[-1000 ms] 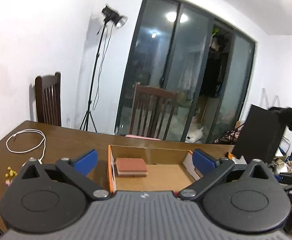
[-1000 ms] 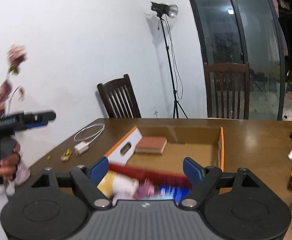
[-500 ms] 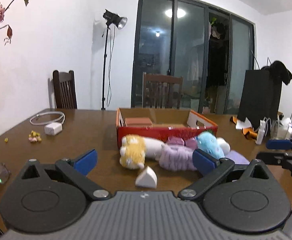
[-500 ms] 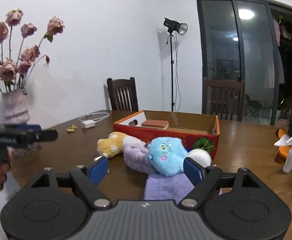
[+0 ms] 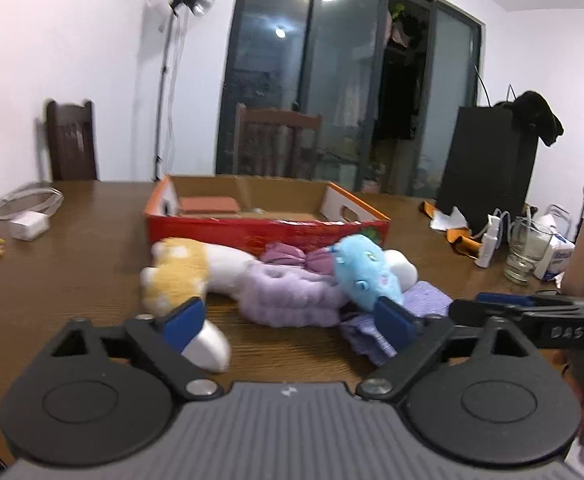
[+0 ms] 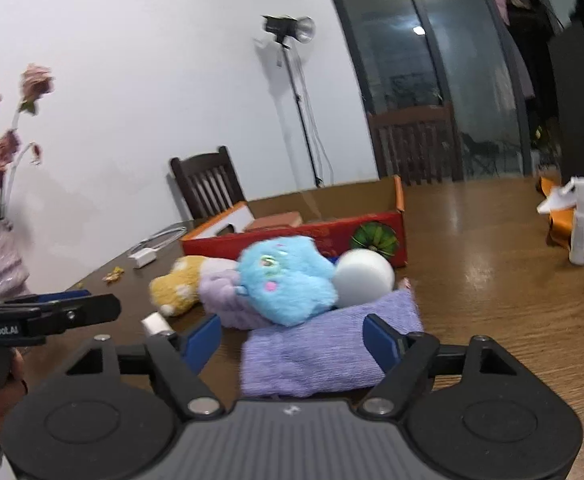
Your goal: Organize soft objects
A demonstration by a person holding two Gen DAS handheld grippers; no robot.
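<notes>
Grippers first: my left gripper (image 5: 287, 322) is spread wide with nothing between the fingers, low over the surface (image 5: 71, 272) and facing the pile. My right gripper (image 6: 292, 340) is equally spread and empty, with the purple cloth (image 6: 324, 352) lying just ahead between its fingertips. My read is I'm lining up both sides for a first pick; nothing is grasped yet.

Soft stuff sits in one heap on the surface, pressed against the front wall of the red cardboard box (image 5: 267, 230). The yellow-and-white plush (image 5: 187, 268) is on the left end, the lilac fluffy piece (image 5: 292, 296) in the middle, and the blue plush (image 6: 287, 280) on top toward the right. A white ball (image 6: 366, 278) touches the blue plush and rests on the cloth's far edge. The box is open-topped and close behind the heap, so it looks like the drop target. It holds only a reddish-brown block (image 5: 207, 204) in its left rear corner.

A small white wedge-shaped object (image 5: 209, 346) sits near my left fingertip; I can't tell what it is or whether it is soft.

Hard to make out:
- Both views are motion-blurred, so edges are smeared.
- A darker purple item (image 5: 279, 254) behind the lilac piece is mostly hidden and unidentifiable.
- The cloth's near edge is cut off by my right gripper body.
- The underside of the heap is unseen, so I can't tell what overlaps what.
</notes>
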